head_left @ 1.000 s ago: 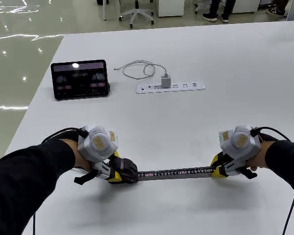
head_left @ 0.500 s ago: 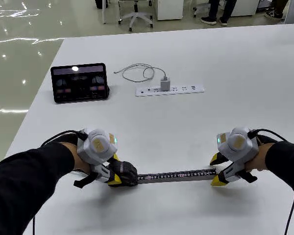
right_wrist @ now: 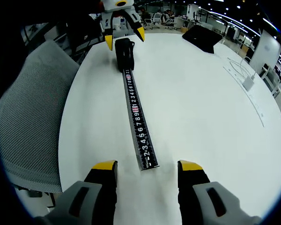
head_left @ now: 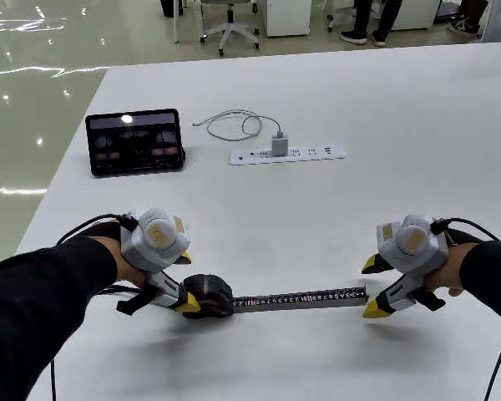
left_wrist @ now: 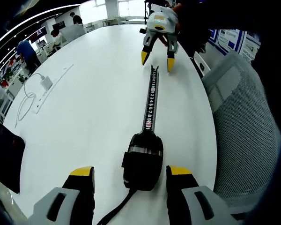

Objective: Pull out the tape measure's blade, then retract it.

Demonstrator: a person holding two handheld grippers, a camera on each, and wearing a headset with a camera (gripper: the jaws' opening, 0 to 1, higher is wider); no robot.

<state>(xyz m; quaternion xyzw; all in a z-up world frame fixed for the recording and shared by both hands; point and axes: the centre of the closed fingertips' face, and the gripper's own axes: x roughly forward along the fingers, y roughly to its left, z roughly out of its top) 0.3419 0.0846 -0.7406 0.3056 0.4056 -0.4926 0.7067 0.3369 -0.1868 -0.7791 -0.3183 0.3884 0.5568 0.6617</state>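
Observation:
A black tape measure case [head_left: 209, 295] lies on the white table [head_left: 317, 217], with its blade [head_left: 301, 298] drawn out to the right and flat on the surface. My left gripper [head_left: 186, 281] stands open just left of the case, its yellow fingertips [left_wrist: 82, 171] either side of the case [left_wrist: 143, 159] without pressing it. My right gripper [head_left: 371, 287] is open at the blade's free end, and the blade tip [right_wrist: 149, 163] lies loose between the jaws. The blade [left_wrist: 151, 101] runs toward the right gripper [left_wrist: 156, 58]. The right gripper view shows the case [right_wrist: 124, 50] by the left gripper [right_wrist: 124, 37].
A dark tablet [head_left: 135, 141] stands at the back left. A white power strip [head_left: 288, 154] with a charger and coiled cable [head_left: 234, 124] lies behind the work. A grey mesh chair [left_wrist: 243, 122] sits at the table's near edge. Office chairs stand beyond the far edge.
The right gripper opened and let go of the blade tip. The left gripper then opened off the case and drew back slightly left. The extended tape now lies free.

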